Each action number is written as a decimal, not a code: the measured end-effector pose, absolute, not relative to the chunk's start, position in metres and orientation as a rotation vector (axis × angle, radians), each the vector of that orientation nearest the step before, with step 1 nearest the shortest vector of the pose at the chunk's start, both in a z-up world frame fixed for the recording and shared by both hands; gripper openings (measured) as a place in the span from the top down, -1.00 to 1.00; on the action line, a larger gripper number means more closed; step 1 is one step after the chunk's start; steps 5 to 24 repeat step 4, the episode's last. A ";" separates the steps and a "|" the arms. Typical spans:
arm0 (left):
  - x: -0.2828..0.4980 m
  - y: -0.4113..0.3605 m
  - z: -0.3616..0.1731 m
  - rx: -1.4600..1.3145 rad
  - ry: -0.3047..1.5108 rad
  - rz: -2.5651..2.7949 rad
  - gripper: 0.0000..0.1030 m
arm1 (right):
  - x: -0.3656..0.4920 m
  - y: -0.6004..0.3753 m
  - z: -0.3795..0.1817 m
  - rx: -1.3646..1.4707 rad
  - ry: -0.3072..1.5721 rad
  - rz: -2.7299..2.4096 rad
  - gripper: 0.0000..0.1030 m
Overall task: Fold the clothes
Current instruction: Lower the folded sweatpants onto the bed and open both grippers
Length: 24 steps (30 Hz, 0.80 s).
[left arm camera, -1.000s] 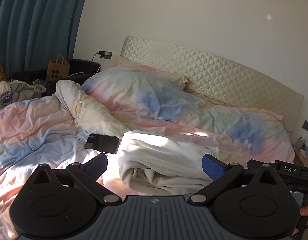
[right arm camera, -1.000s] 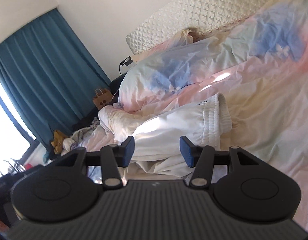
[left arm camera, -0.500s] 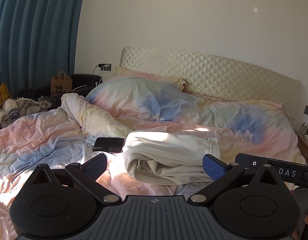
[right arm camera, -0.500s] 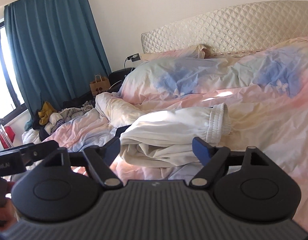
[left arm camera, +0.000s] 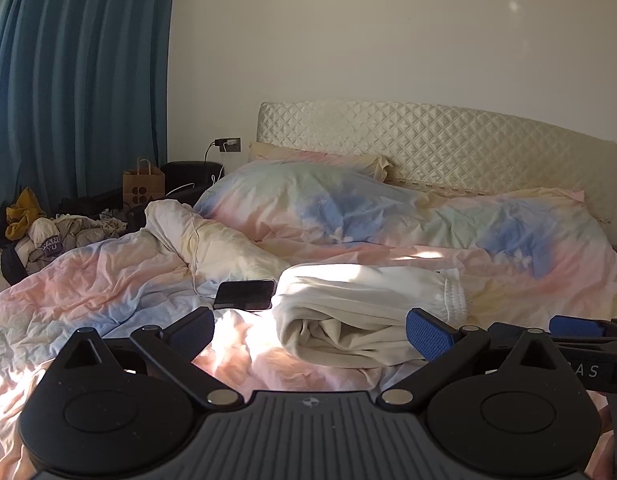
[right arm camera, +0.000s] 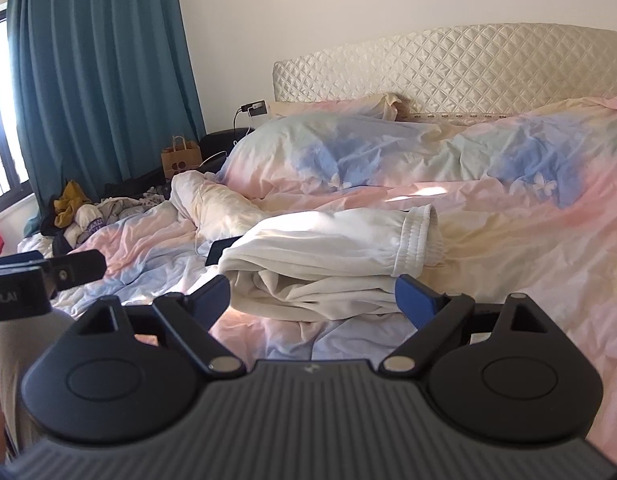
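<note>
A cream white garment (left arm camera: 360,308) lies folded in a loose bundle on the pastel duvet (left arm camera: 108,280), its elastic waistband at the right end. It also shows in the right wrist view (right arm camera: 324,256). My left gripper (left arm camera: 308,330) is open and empty, held back from the bundle's near edge. My right gripper (right arm camera: 312,294) is open and empty, also just short of the bundle. The right gripper's body shows at the left view's right edge (left arm camera: 580,340), and the left gripper at the right view's left edge (right arm camera: 36,276).
A black phone (left arm camera: 244,289) on a white cable lies on the duvet, touching the garment's left end. A pile of clothes (left arm camera: 40,232) and a paper bag (left arm camera: 143,184) sit at the far left by the teal curtain. A quilted headboard (left arm camera: 428,140) backs the bed.
Both grippers have pulled back and levelled, so the garment sits farther away. The right gripper's jaws have opened wider. The garment lies still.
</note>
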<state>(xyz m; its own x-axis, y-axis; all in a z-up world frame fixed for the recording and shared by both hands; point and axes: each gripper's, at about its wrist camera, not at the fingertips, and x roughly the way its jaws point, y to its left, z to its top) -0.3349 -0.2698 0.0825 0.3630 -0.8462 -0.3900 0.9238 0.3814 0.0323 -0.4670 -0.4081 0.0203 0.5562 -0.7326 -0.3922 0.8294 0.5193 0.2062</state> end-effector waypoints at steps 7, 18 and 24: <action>-0.334 -0.269 0.083 0.260 0.339 -1.149 -0.99 | -0.464 -0.405 0.019 0.377 0.284 -0.952 -0.76; -0.334 -0.269 0.083 0.260 0.339 -1.149 -0.99 | -0.464 -0.405 0.019 0.377 0.284 -0.952 -0.76; -0.334 -0.269 0.083 0.260 0.339 -1.149 -0.99 | -0.464 -0.405 0.019 0.377 0.284 -0.952 -0.76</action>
